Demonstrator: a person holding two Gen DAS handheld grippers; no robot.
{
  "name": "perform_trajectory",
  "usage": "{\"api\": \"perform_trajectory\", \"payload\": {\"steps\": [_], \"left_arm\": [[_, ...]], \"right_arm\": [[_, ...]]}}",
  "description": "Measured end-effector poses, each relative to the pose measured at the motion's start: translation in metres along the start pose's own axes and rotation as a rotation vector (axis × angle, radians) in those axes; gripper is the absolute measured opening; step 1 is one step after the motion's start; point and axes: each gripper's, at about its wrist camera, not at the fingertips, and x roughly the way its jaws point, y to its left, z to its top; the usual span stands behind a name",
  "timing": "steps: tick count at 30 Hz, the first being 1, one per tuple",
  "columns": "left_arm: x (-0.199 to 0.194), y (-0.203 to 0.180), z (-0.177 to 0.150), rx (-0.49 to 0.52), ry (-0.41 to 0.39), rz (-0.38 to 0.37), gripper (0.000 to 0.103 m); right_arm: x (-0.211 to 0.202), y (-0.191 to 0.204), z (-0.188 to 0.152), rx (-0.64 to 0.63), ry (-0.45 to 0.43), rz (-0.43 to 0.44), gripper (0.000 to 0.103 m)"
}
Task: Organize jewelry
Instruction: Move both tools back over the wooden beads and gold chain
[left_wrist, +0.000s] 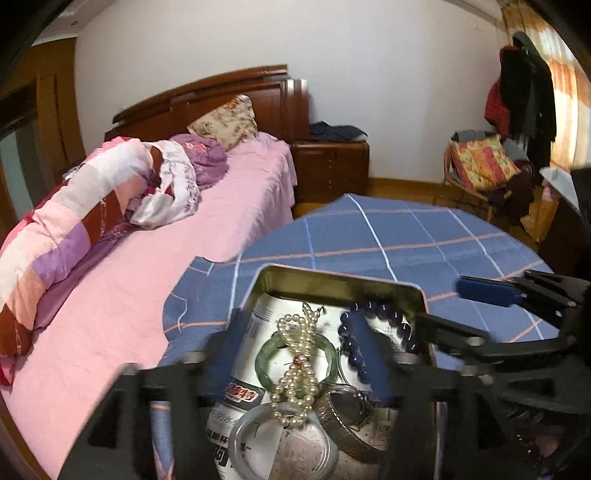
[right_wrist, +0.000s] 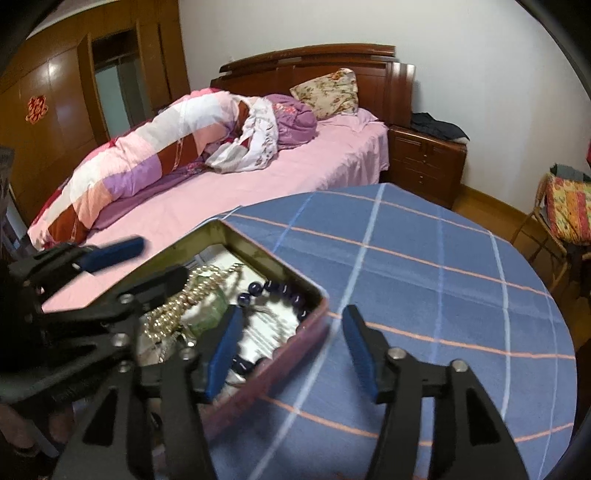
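Note:
An open metal tin (left_wrist: 332, 277) sits on the blue checked table (left_wrist: 406, 236). Inside lie a pearl necklace (left_wrist: 299, 369), a green bangle (left_wrist: 266, 354), a string of dark purple beads (left_wrist: 384, 314), a steel watch (left_wrist: 347, 410) and a clear bangle (left_wrist: 251, 428). My left gripper (left_wrist: 301, 350) hovers open over the tin, holding nothing. The right gripper (right_wrist: 291, 347) is open too. It straddles the tin's (right_wrist: 258, 248) right wall, with one pad above the purple beads (right_wrist: 280, 290) and the other over the tablecloth. The pearls (right_wrist: 177, 306) lie under the left gripper (right_wrist: 144, 266).
A bed (right_wrist: 295, 177) with pink sheets and a rolled quilt (right_wrist: 147, 162) runs along the table's left side. Behind it stands a wooden nightstand (right_wrist: 424, 162). A wicker chair (right_wrist: 565, 218) with a cushion is at the right. The round table's (right_wrist: 443, 280) edge curves away on the right.

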Motion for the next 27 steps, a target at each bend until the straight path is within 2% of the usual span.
{"api": "perform_trajectory", "payload": {"steps": [1, 9, 15, 21, 24, 26, 27], "left_arm": [[-0.005, 0.001, 0.0, -0.008, -0.014, -0.01, 0.075], [-0.041, -0.012, -0.016, -0.015, -0.061, -0.05, 0.075], [-0.057, -0.032, -0.039, 0.012, -0.044, -0.052, 0.075], [-0.065, -0.036, -0.065, 0.005, 0.001, -0.056, 0.075], [-0.068, -0.039, -0.072, 0.021, 0.0, -0.019, 0.075], [-0.072, -0.039, -0.074, 0.015, -0.006, -0.023, 0.075], [-0.073, -0.04, -0.075, 0.013, -0.009, -0.028, 0.075]], "right_arm": [[-0.007, -0.006, -0.002, 0.007, -0.002, -0.015, 0.066], [-0.052, -0.059, -0.045, 0.088, 0.037, -0.112, 0.068], [-0.083, -0.08, -0.092, 0.171, 0.073, -0.168, 0.068], [-0.106, -0.069, -0.113, 0.197, 0.063, -0.164, 0.068], [-0.106, -0.05, -0.115, 0.154, 0.069, -0.124, 0.068], [-0.103, -0.034, -0.115, 0.114, 0.073, -0.087, 0.067], [-0.099, -0.025, -0.114, 0.085, 0.076, -0.075, 0.063]]}}
